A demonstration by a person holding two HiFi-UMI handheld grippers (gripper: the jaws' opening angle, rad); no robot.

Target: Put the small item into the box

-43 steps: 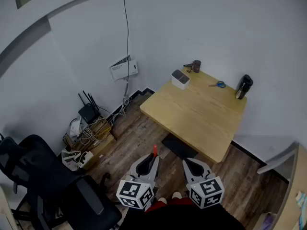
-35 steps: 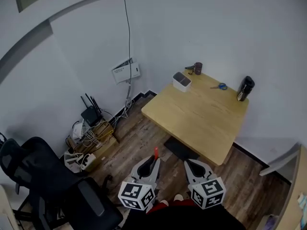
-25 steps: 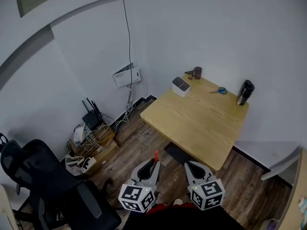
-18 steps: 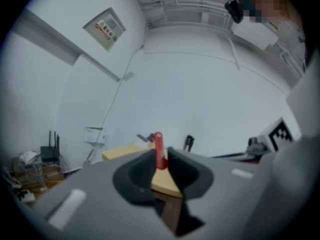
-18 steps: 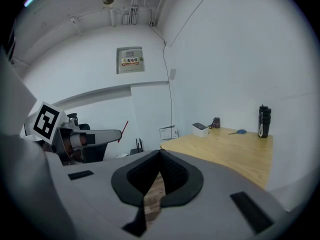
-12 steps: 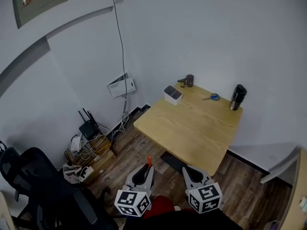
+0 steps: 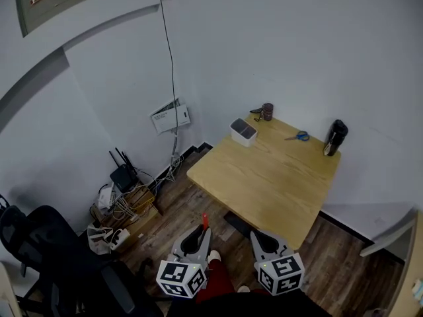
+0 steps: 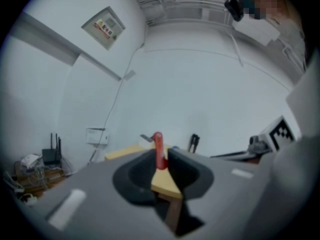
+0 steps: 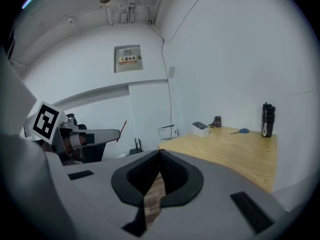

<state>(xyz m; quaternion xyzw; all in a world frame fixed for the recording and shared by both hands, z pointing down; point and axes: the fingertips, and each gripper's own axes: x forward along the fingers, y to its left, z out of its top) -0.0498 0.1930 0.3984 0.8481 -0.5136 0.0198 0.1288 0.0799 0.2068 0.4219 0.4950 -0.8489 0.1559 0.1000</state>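
Observation:
A small red stick-like item is pinched upright in my left gripper, low in the head view, over the wooden floor and short of the table. In the left gripper view the red item pokes up above the shut jaws of that gripper. The white box stands open-topped on the far left corner of the wooden table; the right gripper view shows this box far ahead. My right gripper is shut and holds nothing.
On the table's far side are a brown cup, blue scissors and a black bottle. A black office chair is at lower left. Routers and cables lie on the floor by the wall.
The head view has shifted a little and the table sits slightly differently in the frame. Both grippers remain low and side by side, the left still pinching the red item.

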